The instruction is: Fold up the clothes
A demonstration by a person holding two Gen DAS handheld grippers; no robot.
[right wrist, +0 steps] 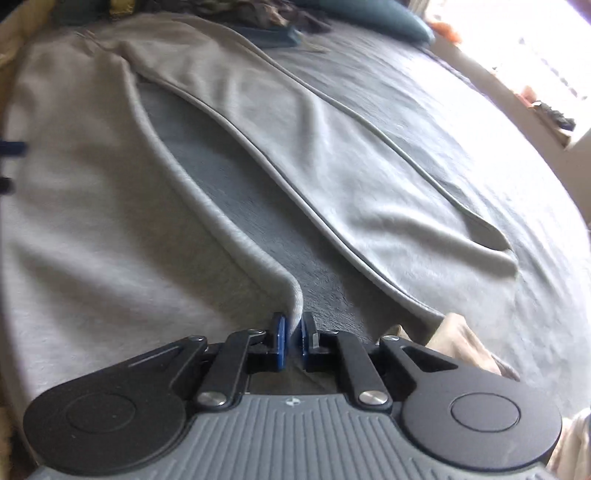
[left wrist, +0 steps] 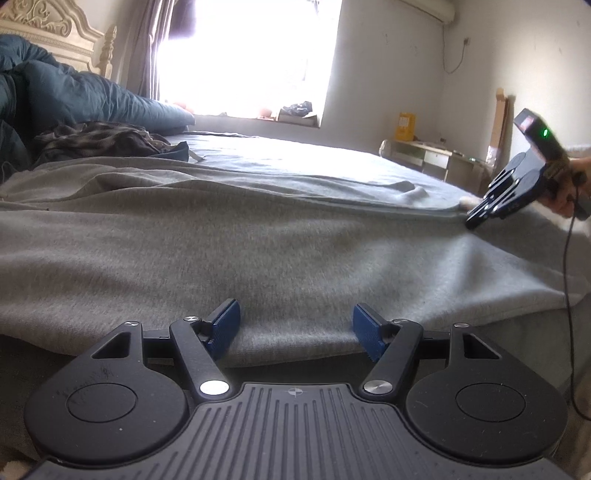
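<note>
Light grey sweatpants (left wrist: pixel 236 236) lie spread on the bed, their two legs (right wrist: pixel 332 162) stretching away in the right wrist view. My left gripper (left wrist: pixel 295 328) is open, its blue pads on either side of the near hem of the pants without closing on it. My right gripper (right wrist: pixel 291 339) is shut on the inner edge of the nearer pant leg (right wrist: pixel 92 206), pinching a raised fold of grey cloth. The right gripper also shows in the left wrist view (left wrist: pixel 480 218) at the far right edge of the garment.
The bed has a grey-blue sheet (right wrist: pixel 461 155). A dark blue duvet (left wrist: pixel 74 92) and a dark patterned garment (left wrist: pixel 107 140) lie near the headboard (left wrist: pixel 55 33). A bright window (left wrist: pixel 251 55) is behind; a desk (left wrist: pixel 436 155) stands at right. A beige cloth (right wrist: pixel 461 347) lies by my right gripper.
</note>
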